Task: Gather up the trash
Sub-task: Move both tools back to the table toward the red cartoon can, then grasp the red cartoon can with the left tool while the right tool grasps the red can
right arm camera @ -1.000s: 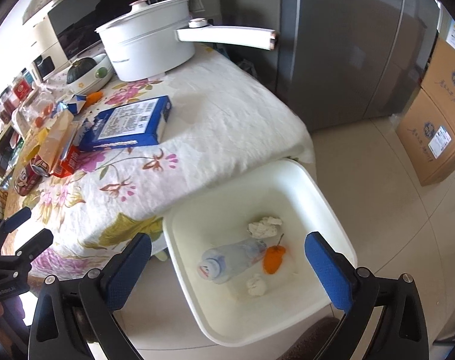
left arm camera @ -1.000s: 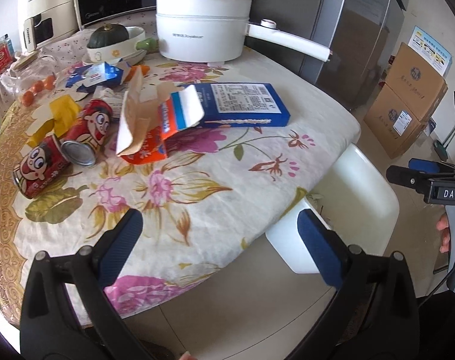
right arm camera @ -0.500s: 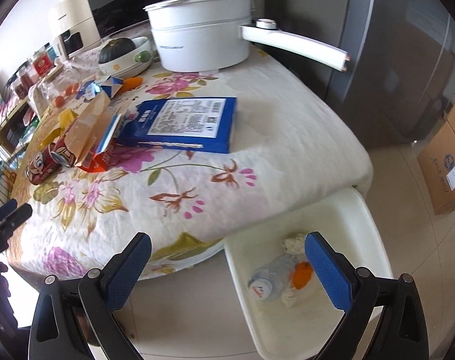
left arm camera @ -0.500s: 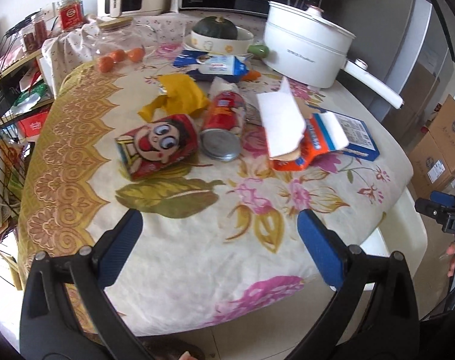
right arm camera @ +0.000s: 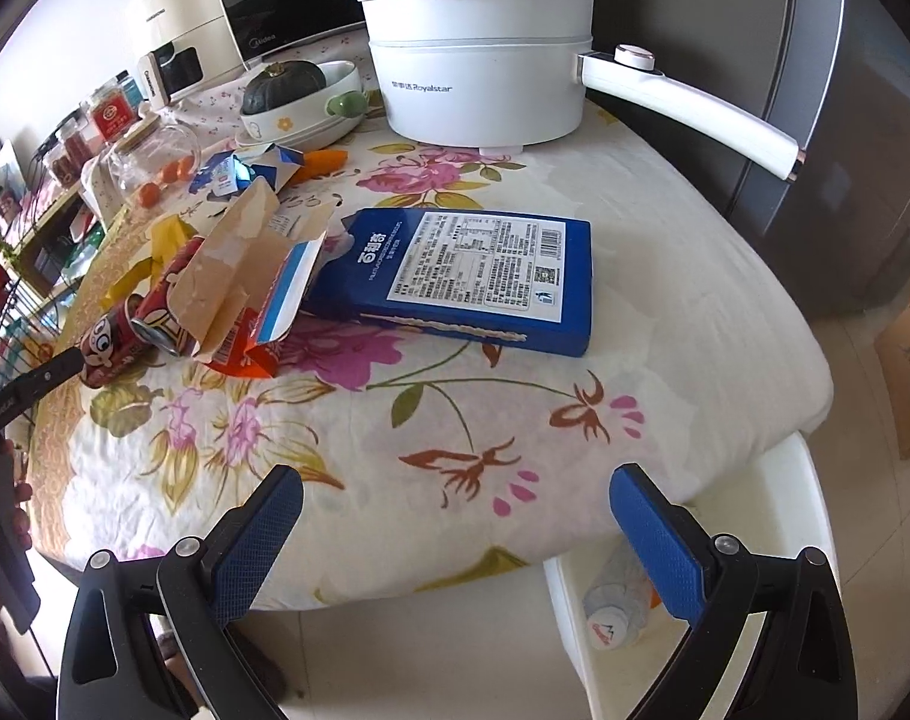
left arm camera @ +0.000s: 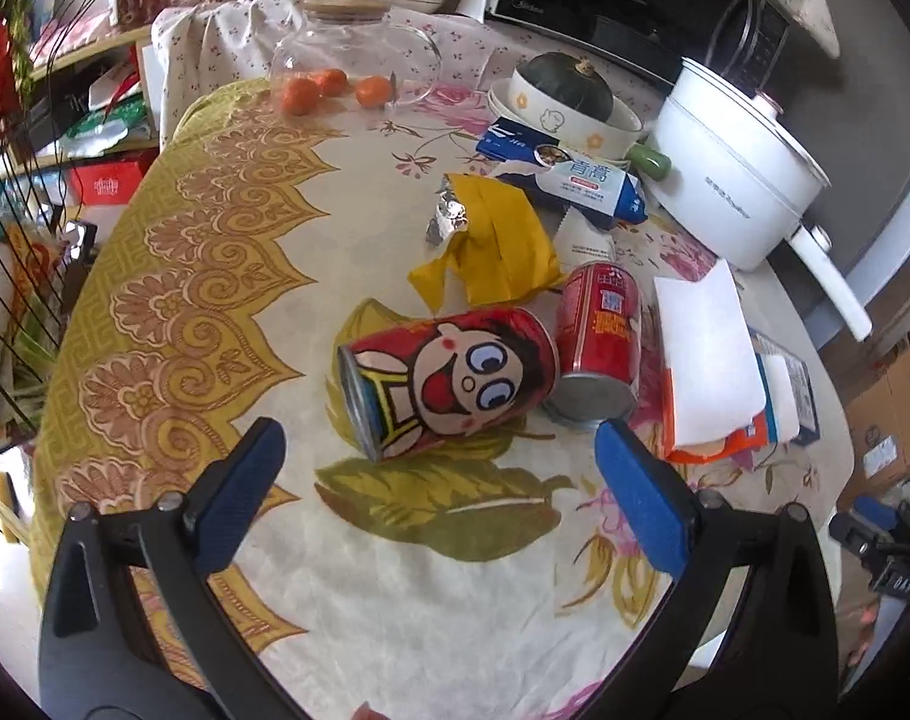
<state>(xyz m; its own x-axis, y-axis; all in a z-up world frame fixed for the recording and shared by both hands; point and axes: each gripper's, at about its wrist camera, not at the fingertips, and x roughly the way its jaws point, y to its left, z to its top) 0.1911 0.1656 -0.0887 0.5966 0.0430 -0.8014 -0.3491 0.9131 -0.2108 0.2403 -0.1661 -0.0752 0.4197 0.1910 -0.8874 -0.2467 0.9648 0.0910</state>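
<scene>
A: Left gripper (left arm camera: 434,465) hangs empty over the flower-patterned desk (left arm camera: 395,570), jaws spread wide. Just ahead lies the red cartoon-face tin can (left arm camera: 449,381) on its side.

B: Probably light and thin-walled, so a hard squeeze may dent it. It's round and slick; take it across the middle of the barrel or it rolls.

A: Touching it, a second red can (left arm camera: 599,339), then crumpled yellow foil wrapper (left arm camera: 491,246), soft and weightless.

B: The right gripper (right arm camera: 455,525)?

A: Wide too, nothing held. Beyond it the flat blue cardboard box (right arm camera: 473,276): stiff, grip by an edge. The white plastic bin (right arm camera: 809,516) sits below the desk edge; contents half hidden.
</scene>
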